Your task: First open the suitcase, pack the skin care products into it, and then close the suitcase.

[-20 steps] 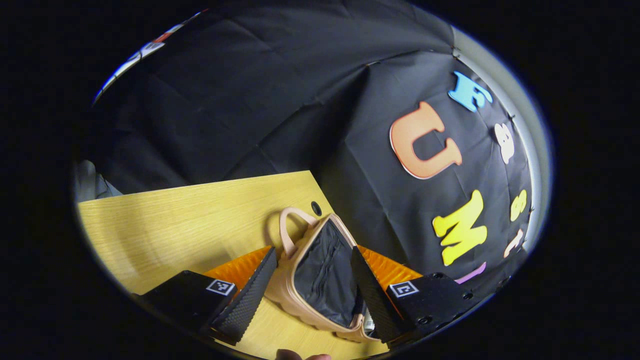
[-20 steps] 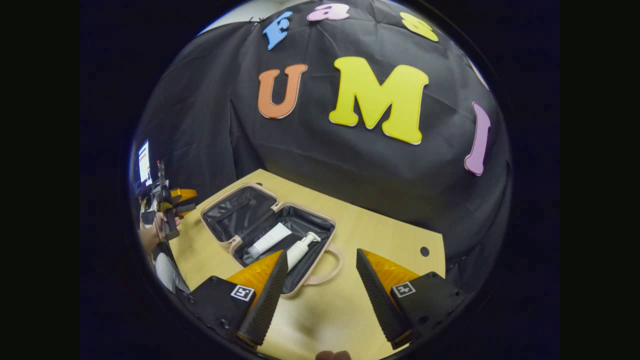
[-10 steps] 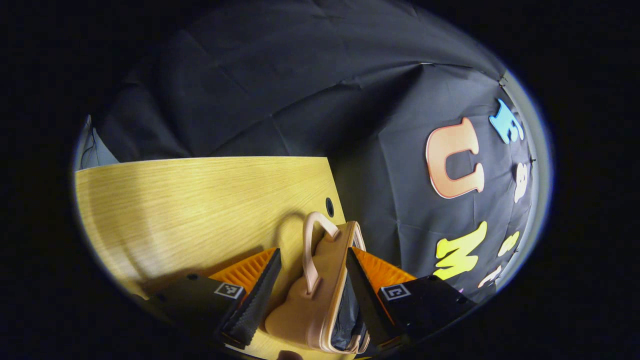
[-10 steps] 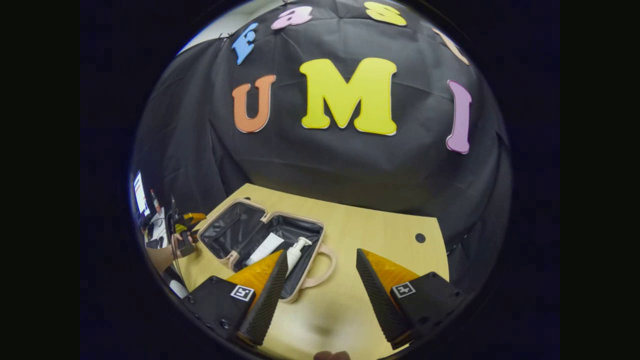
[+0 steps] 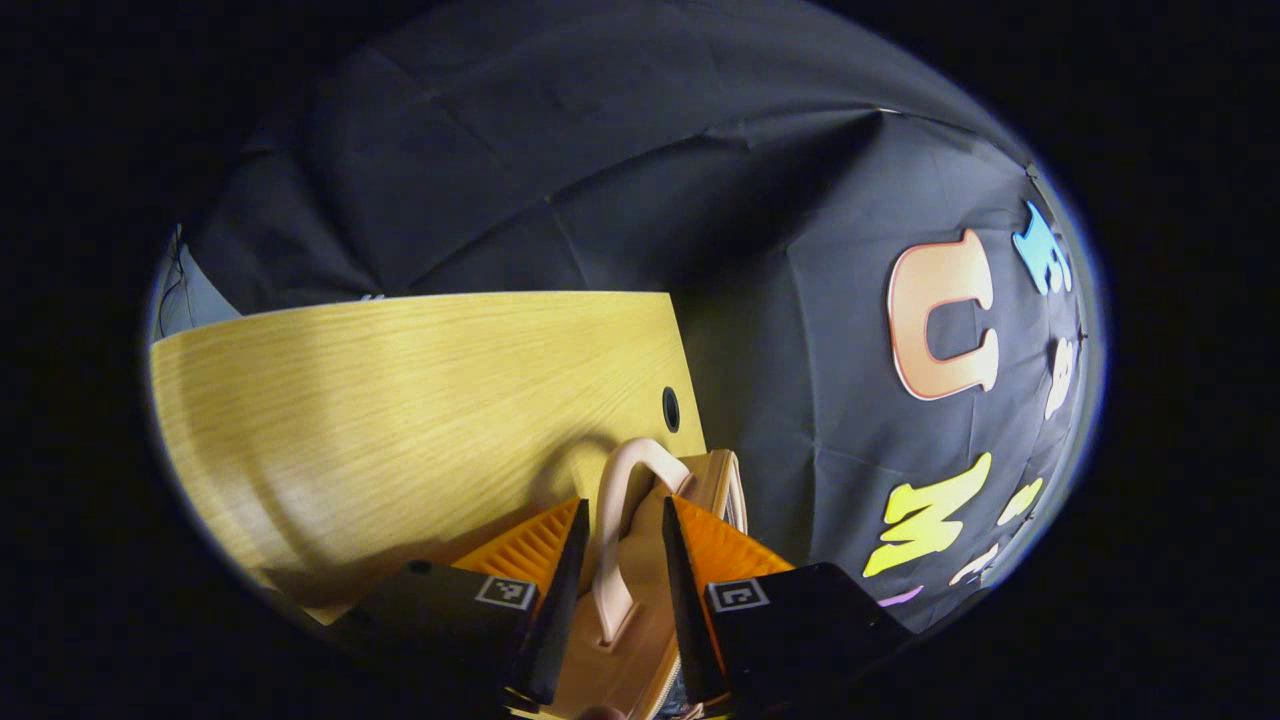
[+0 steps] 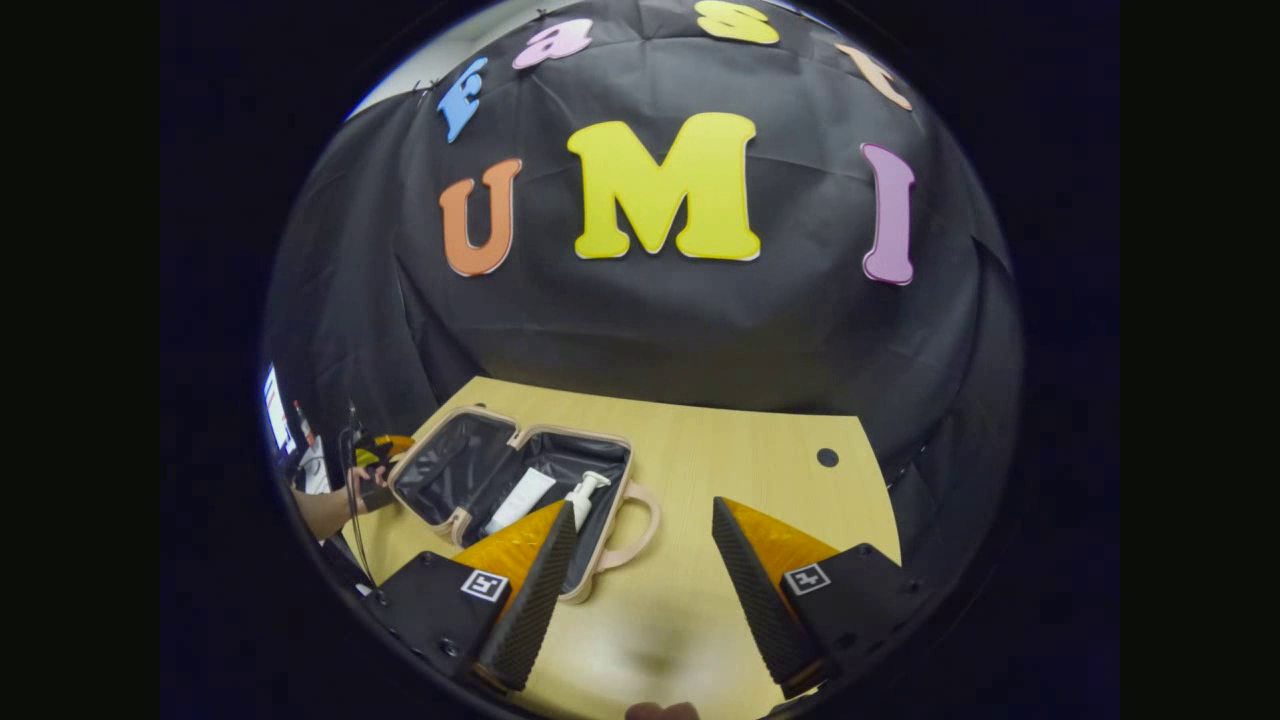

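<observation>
Now the closing step: the suitcase [image 6: 452, 466] lies open on the table [image 6: 760, 470], white tube [image 6: 520, 498] and pump bottle [image 6: 583, 492] inside. The lid needs swinging over. The left gripper [image 5: 615, 590] has narrowed its jaws about the handle [image 5: 625, 500]; grip unclear. The right gripper [image 6: 640, 590] hangs with its jaws wide.

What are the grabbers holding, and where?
The right gripper holds nothing. The left gripper has its fingers either side of the suitcase handle; whether they pinch it cannot be told.
</observation>
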Demonstrator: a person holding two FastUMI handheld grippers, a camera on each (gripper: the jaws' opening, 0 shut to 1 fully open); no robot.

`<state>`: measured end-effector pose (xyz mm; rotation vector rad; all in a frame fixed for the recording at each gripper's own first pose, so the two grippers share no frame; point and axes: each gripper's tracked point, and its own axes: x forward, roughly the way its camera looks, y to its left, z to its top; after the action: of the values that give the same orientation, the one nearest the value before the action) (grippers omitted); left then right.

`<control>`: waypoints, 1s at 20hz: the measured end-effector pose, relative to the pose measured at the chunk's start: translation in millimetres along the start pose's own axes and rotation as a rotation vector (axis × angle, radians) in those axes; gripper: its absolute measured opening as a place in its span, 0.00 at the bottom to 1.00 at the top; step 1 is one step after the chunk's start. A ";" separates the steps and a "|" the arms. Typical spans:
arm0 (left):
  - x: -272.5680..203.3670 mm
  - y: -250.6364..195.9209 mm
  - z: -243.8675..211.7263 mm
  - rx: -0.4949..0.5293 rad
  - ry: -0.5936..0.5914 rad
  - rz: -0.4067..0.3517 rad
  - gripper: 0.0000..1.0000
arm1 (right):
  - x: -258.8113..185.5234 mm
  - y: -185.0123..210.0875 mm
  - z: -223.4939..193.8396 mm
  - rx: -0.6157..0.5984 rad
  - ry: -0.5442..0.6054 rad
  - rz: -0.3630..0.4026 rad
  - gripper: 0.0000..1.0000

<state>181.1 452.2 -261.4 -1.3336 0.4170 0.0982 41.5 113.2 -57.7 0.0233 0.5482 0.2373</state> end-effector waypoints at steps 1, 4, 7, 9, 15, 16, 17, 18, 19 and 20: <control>0.7 -0.8 -0.2 0.006 0.008 0.009 0.40 | -3.6 -1.8 3.3 -0.003 -0.014 -0.003 0.81; -3.6 -13.1 3.5 0.014 0.004 0.011 0.28 | -13.0 4.6 13.4 -0.015 -0.063 0.010 0.81; -15.1 -60.2 10.5 0.049 -0.022 -0.053 0.14 | -23.3 6.5 15.6 -0.025 -0.093 0.024 0.81; -23.1 -90.1 4.2 0.142 -0.012 -0.066 0.11 | -32.2 2.3 21.0 -0.029 -0.128 0.019 0.77; -48.1 -195.6 -29.0 0.355 -0.022 -0.134 0.11 | -67.2 -33.1 30.4 0.030 -0.247 -0.041 0.81; -53.4 -212.8 -40.4 0.383 -0.019 -0.151 0.11 | -72.2 -38.9 30.6 0.039 -0.258 -0.051 0.81; -57.9 -229.2 -52.6 0.414 -0.018 -0.170 0.12 | -76.1 -45.1 30.1 0.047 -0.269 -0.059 0.81; -59.6 -245.7 -68.4 0.448 -0.009 -0.190 0.12 | -79.8 -49.7 29.1 0.055 -0.277 -0.063 0.81; -62.3 -261.8 -87.5 0.486 -0.001 -0.211 0.13 | -84.7 -53.3 27.5 0.058 -0.284 -0.067 0.81; -63.5 -275.1 -106.2 0.527 0.013 -0.228 0.13 | -88.7 -58.7 26.3 0.058 -0.292 -0.072 0.81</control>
<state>181.1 294.4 -4.3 -0.8532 0.2729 -0.1997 -5.4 36.8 5.3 0.0926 0.2640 0.1443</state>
